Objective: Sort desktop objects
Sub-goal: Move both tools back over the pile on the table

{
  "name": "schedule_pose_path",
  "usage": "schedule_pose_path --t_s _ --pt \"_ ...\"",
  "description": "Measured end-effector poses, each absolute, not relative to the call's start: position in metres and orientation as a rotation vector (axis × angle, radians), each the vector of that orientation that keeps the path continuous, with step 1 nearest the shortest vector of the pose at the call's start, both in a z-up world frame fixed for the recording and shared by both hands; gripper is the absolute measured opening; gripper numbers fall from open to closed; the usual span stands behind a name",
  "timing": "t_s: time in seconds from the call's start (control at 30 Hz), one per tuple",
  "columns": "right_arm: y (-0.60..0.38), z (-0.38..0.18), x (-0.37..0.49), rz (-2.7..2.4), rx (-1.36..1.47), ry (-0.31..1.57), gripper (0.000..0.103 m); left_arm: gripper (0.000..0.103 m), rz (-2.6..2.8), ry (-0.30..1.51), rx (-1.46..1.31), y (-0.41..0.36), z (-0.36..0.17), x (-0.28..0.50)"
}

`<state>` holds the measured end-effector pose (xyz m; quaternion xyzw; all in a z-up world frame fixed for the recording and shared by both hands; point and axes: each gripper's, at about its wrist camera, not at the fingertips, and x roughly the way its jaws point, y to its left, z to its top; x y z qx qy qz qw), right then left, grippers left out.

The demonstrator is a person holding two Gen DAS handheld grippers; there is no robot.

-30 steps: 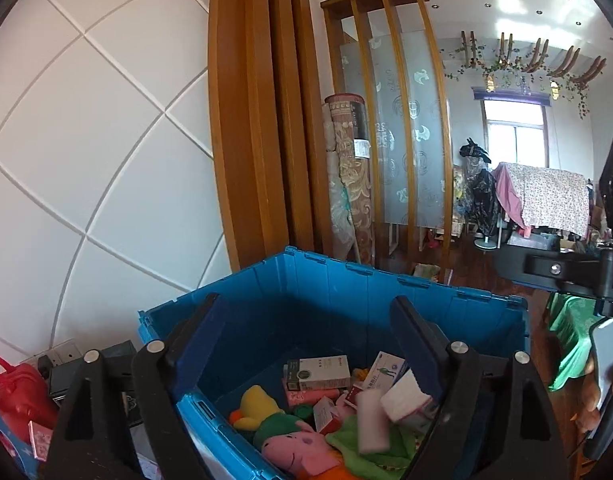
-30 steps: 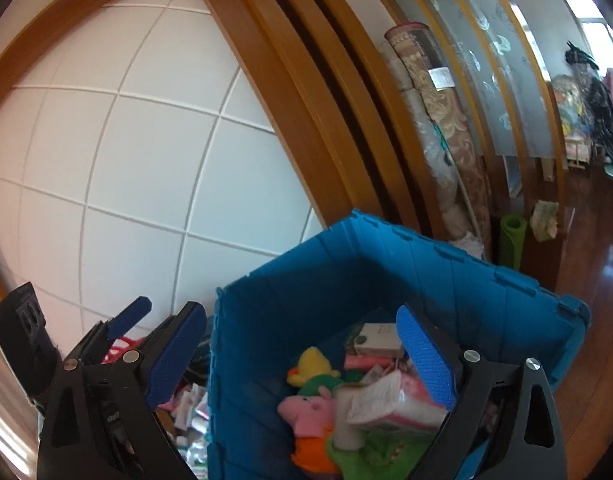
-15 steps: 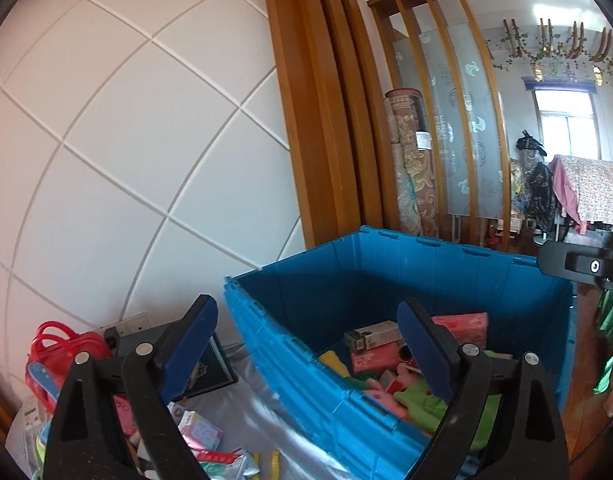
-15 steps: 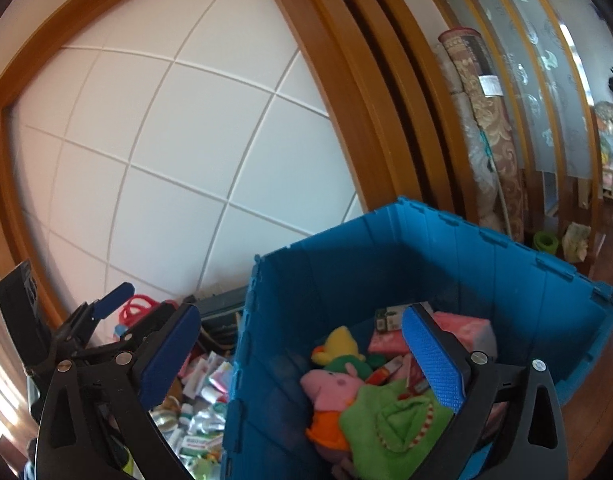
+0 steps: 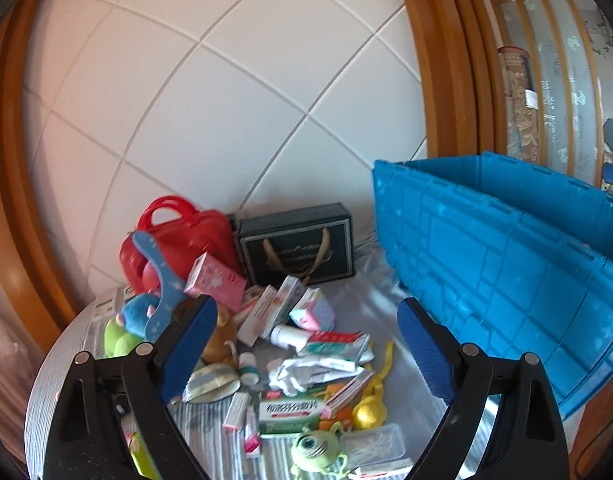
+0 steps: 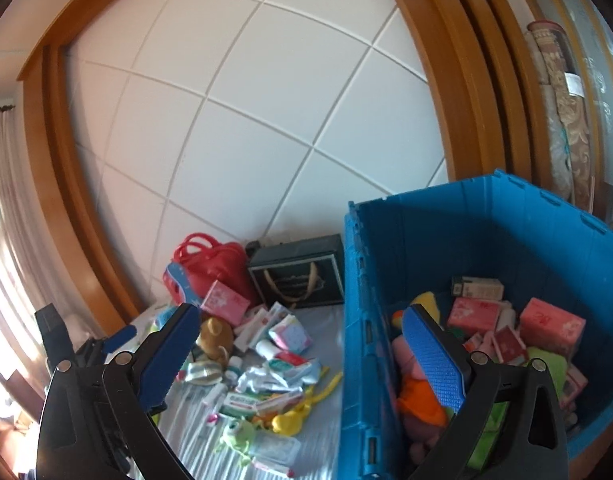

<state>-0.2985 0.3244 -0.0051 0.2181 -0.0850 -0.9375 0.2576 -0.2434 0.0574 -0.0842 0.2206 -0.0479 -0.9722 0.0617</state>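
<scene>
Pile of small stuff on striped cloth, left of blue crate: medicine boxes, little bottles, green one-eyed plush, yellow toy, brown teddy. Crate already holds pink boxes, pink pig plush, orange and green soft things. Red bag and dark gift box sit at back by white tiled wall. Left gripper spread wide over pile, nothing in it. Right gripper wide open too, empty, straddling crate's left wall, one finger over pile, other over crate.
</scene>
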Motion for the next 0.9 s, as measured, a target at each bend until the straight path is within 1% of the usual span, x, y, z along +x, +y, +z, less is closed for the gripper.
schedule_pose_path --t_s 0.17,0.4,0.63,0.8,0.87,0.9 --pt "0.274 -0.02 -0.287 -2.505 0.631 -0.143 0.103 0.092 -2.836 -0.096 0.741 0.0 -0.106 -0.231" --pt "0.197 -0.048 -0.278 -2.467 0.703 -0.119 0.103 0.092 -2.76 -0.149 0.826 -0.072 -0.127 -0.21" --pt "0.135 -0.078 -0.269 -2.426 0.749 -0.195 0.103 0.092 -2.691 -0.195 0.881 -0.148 -0.148 -0.188" --pt "0.1 -0.11 -0.263 -2.345 0.853 -0.232 0.103 0.092 -2.625 -0.175 0.891 -0.195 -0.16 -0.173" --pt "0.088 -0.123 -0.261 -2.319 0.908 -0.195 0.103 0.092 -2.613 -0.152 0.895 -0.208 -0.164 -0.169" --pt "0.082 -0.128 -0.259 -2.344 0.933 -0.134 0.103 0.092 -2.61 -0.138 0.895 -0.213 -0.166 -0.168"
